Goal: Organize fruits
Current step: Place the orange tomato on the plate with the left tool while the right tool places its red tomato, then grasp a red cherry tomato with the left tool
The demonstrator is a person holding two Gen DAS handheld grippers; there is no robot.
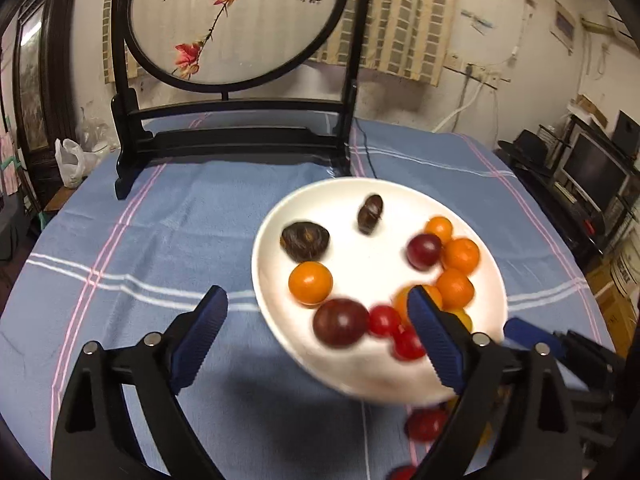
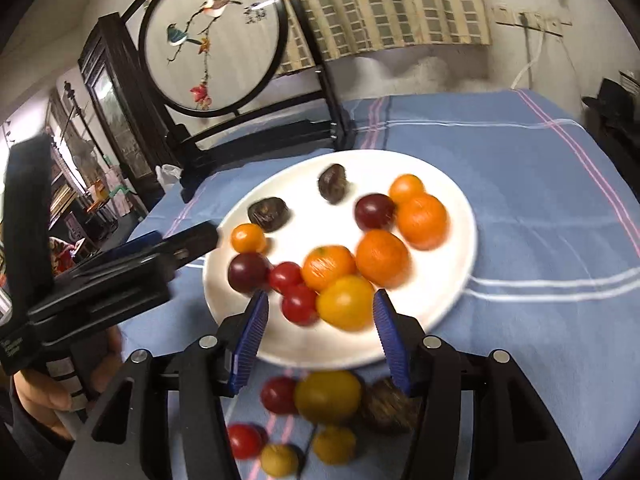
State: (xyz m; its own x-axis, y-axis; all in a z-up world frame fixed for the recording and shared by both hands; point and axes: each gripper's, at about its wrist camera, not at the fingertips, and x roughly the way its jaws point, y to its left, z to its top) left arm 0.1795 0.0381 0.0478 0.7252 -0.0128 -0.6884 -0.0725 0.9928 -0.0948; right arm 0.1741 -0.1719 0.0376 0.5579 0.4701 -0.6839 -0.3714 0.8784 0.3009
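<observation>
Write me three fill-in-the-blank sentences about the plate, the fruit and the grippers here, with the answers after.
1. The fruits sit on a round plate whose colour is ____.
2. The tablecloth is mainly ____ with pale stripes.
3. The right hand-held gripper has its jaws ____ around a yellow fruit, not yet closed on it.

Missing words: white; blue; open

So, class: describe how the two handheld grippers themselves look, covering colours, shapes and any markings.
Each gripper, left gripper and right gripper, has matte black angular plastic arms with triangular cut-outs and round silver pivot pins. Their fingers carry dark blue ribbed pads. Seen from the right wrist camera, the left one has a black pistol-style handle with small white lettering, too blurred to read. No cables show.
</observation>
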